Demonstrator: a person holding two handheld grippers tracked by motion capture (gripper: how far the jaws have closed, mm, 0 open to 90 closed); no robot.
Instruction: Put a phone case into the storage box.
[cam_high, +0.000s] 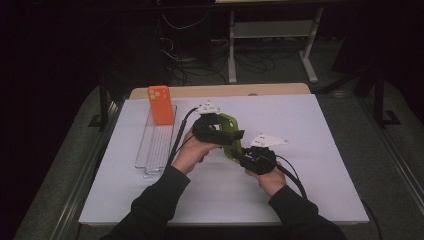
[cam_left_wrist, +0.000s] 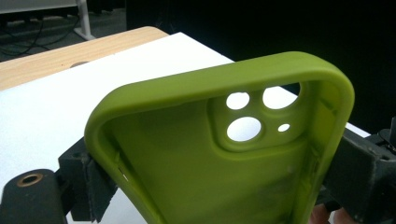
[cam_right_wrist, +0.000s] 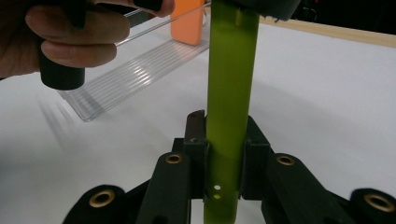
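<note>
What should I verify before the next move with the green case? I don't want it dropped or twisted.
1. Right gripper grip: shut on the green phone case, jaws pinching its edge. Ok.
2. Left gripper grip: jaws clamp the case across its two side walls. Ok.
3. Case off the table: cannot tell.
4. Case distortion: no obvious bend. Ok.
5. Clear ribbed tray: apart from the hands, orange phone case standing at its far end. Ok.

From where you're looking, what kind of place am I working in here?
Probably a lab or recording bench, not a home: a white-covered table under dark surroundings, loose cables and a desk frame on the floor behind, and phone cases staged on it, an orange one in a clear tray.
</note>
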